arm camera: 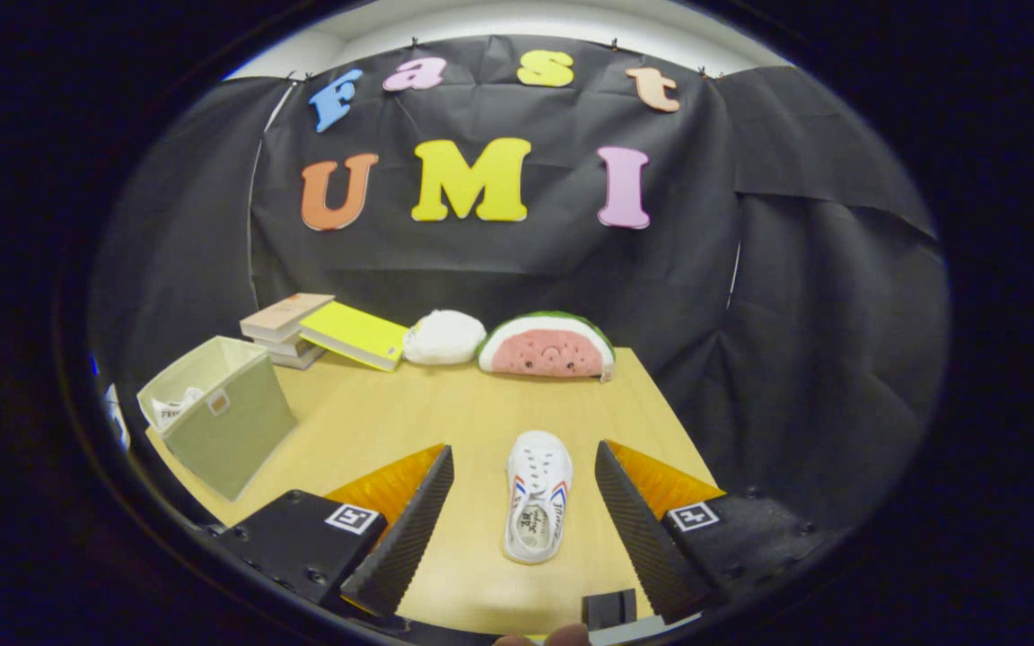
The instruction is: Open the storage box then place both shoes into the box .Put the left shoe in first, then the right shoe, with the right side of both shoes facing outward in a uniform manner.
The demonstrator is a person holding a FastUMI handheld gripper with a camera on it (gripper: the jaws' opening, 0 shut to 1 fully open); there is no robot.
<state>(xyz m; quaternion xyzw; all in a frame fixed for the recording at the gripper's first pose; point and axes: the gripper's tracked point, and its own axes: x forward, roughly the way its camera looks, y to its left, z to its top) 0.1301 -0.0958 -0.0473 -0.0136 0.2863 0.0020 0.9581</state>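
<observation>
A small white shoe [536, 496] with red and blue side stripes lies on the wooden table [445, 422], toe pointing away from me. It rests between my two fingers, touching neither. My gripper [524, 453] is open wide, hovering above the table. Off to the left, beyond the left finger [409, 520], stands the pale green fabric storage box [225, 422] with its top open. Inside it I see part of another white shoe [174, 405].
At the back of the table lie a stack of books [286, 327] with a yellow book [355, 335] leaning on it, a white plush [442, 337] and a watermelon-slice plush [547, 346]. The table's right edge runs just past the right finger [638, 520].
</observation>
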